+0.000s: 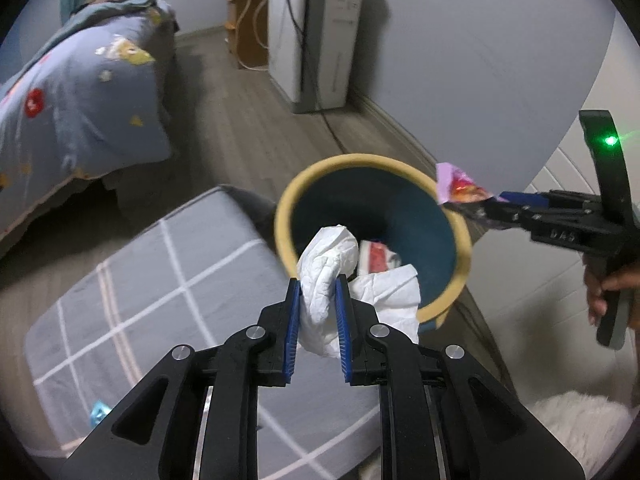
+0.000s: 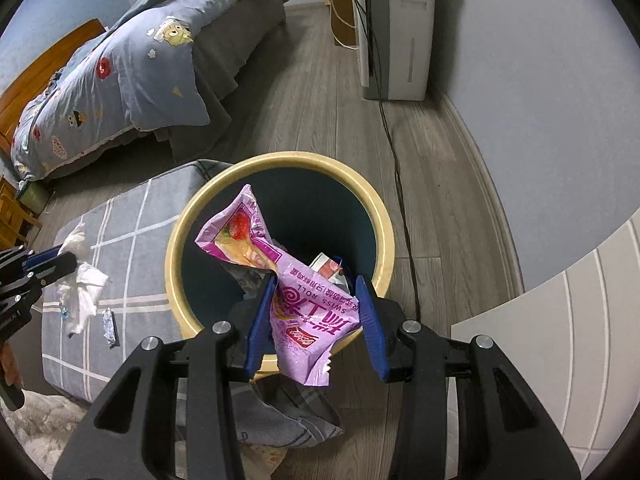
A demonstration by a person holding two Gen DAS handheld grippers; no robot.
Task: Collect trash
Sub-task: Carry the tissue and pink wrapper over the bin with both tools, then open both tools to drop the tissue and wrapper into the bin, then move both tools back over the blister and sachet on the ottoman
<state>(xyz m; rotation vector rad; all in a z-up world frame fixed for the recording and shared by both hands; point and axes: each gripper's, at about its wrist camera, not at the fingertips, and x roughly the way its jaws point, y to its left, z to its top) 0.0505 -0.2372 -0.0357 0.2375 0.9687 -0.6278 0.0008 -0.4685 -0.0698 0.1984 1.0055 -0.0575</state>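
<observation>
A round bin with a yellow rim (image 1: 464,248) and dark blue inside stands on the floor; it also shows in the right wrist view (image 2: 386,236). Some trash lies inside it. My left gripper (image 1: 318,292) is shut on a crumpled white tissue (image 1: 328,256), held near the bin's near rim. In the right wrist view the left gripper (image 2: 60,258) holds the tissue (image 2: 82,280) over the grey cushion. My right gripper (image 2: 316,284) holds a purple snack wrapper (image 2: 288,280) over the bin's mouth, its jaws spread wide around it. In the left wrist view the right gripper (image 1: 500,200) holds the wrapper (image 1: 460,188) at the bin's right rim.
A grey checked cushion (image 2: 128,240) lies left of the bin, with a small foil wrapper (image 2: 109,326) on it. A bed with a blue quilt (image 2: 132,72) is at the far left. A white appliance (image 2: 400,28) and its black cable (image 2: 400,184) stand by the wall. A white panel (image 2: 560,340) is at the right.
</observation>
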